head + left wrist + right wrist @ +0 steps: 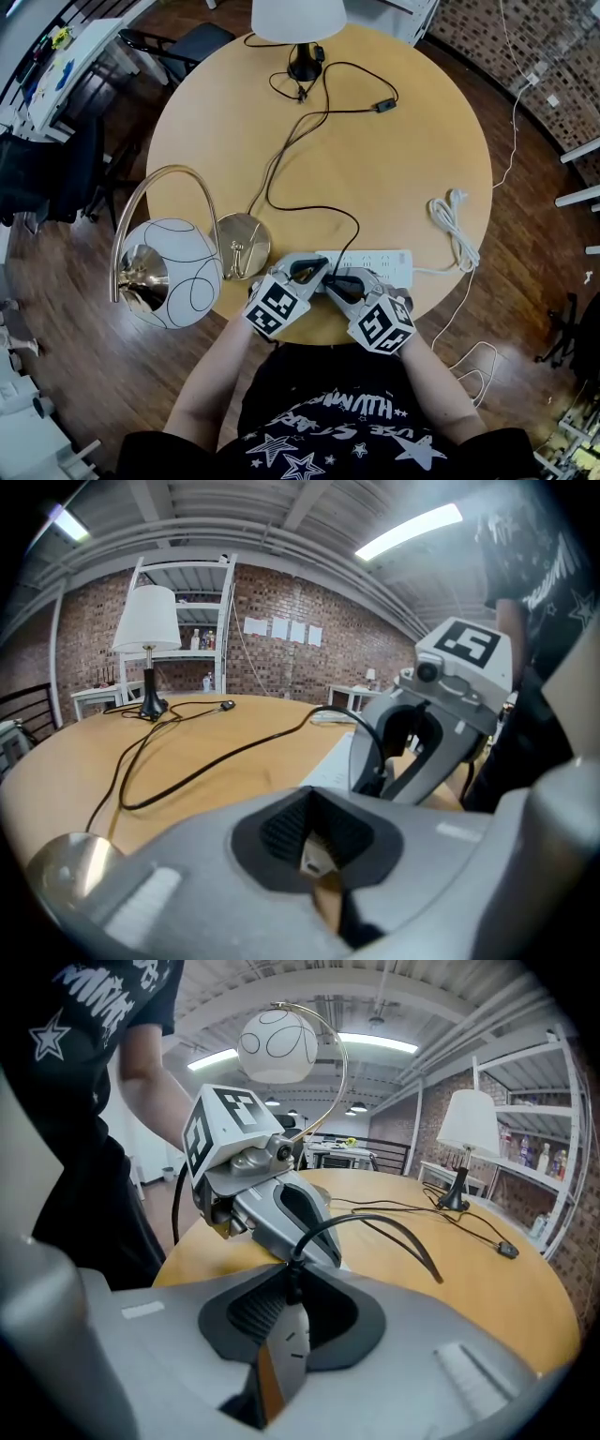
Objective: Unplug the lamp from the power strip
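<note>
Mid-right of the table (412,159) is wide open, easy way in. Near edge is tight tho: left gripper (314,273) & right gripper (340,282) nose to nose at the power strip (380,258), globe lamp (169,272) + brass base (242,246) just left of them, black cord (319,208) looping behind, white cable bundle (455,225) by the rt rim.

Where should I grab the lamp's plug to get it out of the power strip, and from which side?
Take the plug by its short black body, just above the power strip, not the cord. It stands upright in the strip's left end, cord leaving its top, so come from the table's near edge, where the right gripper is clamped on it; probably pull straight up.
</note>
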The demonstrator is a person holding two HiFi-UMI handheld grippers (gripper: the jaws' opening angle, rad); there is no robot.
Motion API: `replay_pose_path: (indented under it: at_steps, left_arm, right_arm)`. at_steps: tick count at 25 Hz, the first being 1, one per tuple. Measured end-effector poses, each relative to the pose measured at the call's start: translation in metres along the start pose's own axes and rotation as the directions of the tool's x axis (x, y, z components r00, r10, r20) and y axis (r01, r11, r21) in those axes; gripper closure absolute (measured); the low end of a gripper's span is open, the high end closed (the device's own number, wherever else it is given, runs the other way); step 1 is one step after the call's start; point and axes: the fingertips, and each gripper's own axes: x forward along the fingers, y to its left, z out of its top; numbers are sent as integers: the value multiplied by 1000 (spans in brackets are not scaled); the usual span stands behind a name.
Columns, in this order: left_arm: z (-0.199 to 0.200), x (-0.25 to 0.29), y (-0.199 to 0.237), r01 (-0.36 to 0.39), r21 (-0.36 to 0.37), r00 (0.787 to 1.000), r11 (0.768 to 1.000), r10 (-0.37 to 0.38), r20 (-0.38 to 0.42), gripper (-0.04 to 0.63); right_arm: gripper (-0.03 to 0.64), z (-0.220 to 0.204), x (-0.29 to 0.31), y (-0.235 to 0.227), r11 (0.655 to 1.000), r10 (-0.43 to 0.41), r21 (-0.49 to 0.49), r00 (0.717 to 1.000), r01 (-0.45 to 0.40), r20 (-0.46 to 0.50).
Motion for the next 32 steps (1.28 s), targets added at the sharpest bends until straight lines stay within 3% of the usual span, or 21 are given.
replay_pose_path:
  at_steps: [19,25,32]
  left_arm:
    - [0,-1,0,-13,1,1000,1000,13,4,592]
    - [-1,0,0,-16,1,1000,1000,16,3,592]
    - [0,1,0,-20,3,1000,1000,20,17,592]
  right_arm:
    - [560,1,-2,0,1000,27,-15,999,-27,24]
    - [560,-1,0,4,996,-36,-89,996,29,-81]
    - [560,0,-3,-2,999,37,-6,999,-37,19]
